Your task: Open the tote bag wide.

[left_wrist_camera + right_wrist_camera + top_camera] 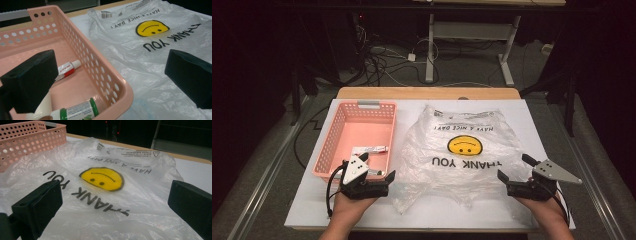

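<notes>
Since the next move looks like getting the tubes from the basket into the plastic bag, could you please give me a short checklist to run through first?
1. Left gripper jaws open, nothing between them: ok.
2. Right gripper jaws open, nothing between them: ok.
3. Plastic bag lies flat on the table, beside the pink basket, between the two grippers: ok.
4. Bag mouth open enough to take items: cannot tell; the crumpled near edge may be the opening.
5. Items reachable in the basket: ok; a red-and-white tube and a green-capped tube lie on its floor.
6. Left gripper close to the basket's near corner, so it could knock the rim: not ok, mind the clearance.
</notes>
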`<state>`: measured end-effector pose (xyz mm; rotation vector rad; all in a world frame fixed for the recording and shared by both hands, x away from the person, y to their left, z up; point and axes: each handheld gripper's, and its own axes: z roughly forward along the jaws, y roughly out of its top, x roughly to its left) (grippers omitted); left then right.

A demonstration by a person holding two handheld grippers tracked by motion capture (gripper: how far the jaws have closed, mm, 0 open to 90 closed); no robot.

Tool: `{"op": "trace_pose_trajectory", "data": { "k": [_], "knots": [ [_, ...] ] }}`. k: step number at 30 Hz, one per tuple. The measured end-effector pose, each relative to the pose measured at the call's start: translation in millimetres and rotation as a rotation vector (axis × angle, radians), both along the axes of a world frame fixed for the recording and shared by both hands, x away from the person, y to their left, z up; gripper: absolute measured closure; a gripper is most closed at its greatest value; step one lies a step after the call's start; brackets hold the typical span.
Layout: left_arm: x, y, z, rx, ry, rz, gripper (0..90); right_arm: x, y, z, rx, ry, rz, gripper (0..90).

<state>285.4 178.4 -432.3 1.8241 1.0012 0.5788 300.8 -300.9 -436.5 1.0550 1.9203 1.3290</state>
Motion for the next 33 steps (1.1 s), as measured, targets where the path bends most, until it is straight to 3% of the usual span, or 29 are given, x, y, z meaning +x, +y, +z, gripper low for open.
{"op": "trace_pose_trajectory", "data": {
  "k": [7, 21, 28, 33],
  "knots": [
    [0.8, 1.7, 1.4, 0.001, -0.005, 0.006, 0.0, -0.2, 1.1, 0.0, 0.008, 0.004, 0.011, 0.2],
    [2.4, 1.1, -0.8, 0.016, 0.004, -0.006, 0.0, 3.2, -1.1, 2.1, -0.029, 0.015, 0.004, 0.7],
    [3.0, 0.7, -1.5, 0.017, 0.008, -0.007, 0.0, 12.1, -21.2, -1.0, -0.029, 0.039, -0.065, 3.2],
    [3.1, 1.6, -1.5, 0.016, 0.01, -0.006, 0.0, 18.7, -36.7, -7.8, -0.04, 0.094, -0.12, 7.4]
  ]
}}
